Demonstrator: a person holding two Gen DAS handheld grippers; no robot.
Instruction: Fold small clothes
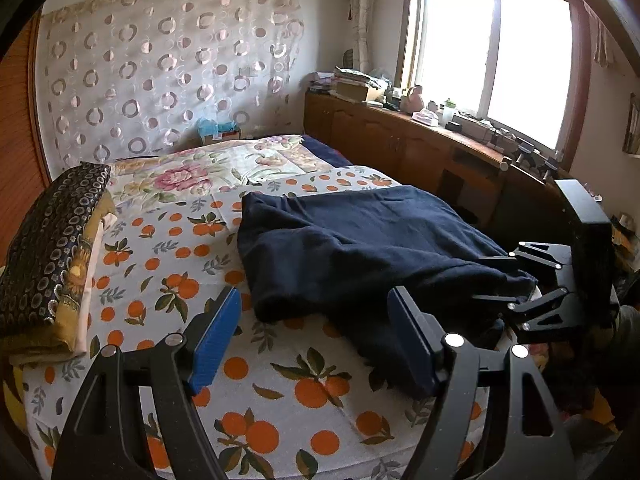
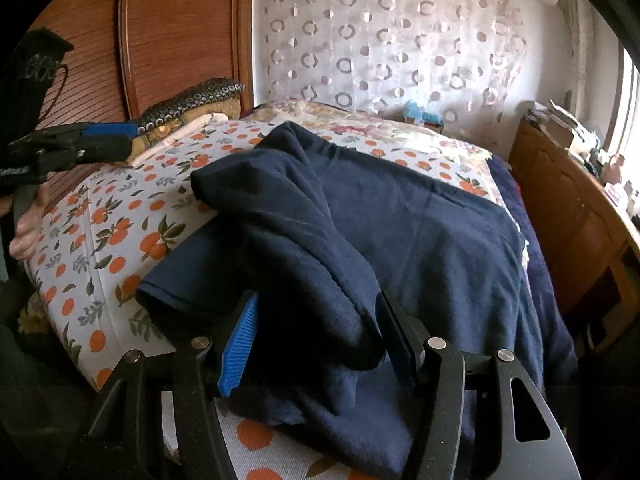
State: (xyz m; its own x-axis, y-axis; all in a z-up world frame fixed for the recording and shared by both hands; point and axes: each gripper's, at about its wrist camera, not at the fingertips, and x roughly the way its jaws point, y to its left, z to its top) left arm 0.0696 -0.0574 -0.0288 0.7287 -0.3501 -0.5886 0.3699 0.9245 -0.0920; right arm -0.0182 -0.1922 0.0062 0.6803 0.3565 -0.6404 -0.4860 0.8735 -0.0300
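Folding the navy garment lying rumpled on the orange-print sheet goes best by closing the spread right gripper fully on the bunched fold between its pads, keeping the empty, wide-open left gripper clear.

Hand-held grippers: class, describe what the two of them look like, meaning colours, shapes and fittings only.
Each hand-held gripper, left and right, has black, angular linkage arms with triangular cut-outs and round silver pivot pins. The fingers carry flat, ribbed blue pads. No cables or sleeves show.
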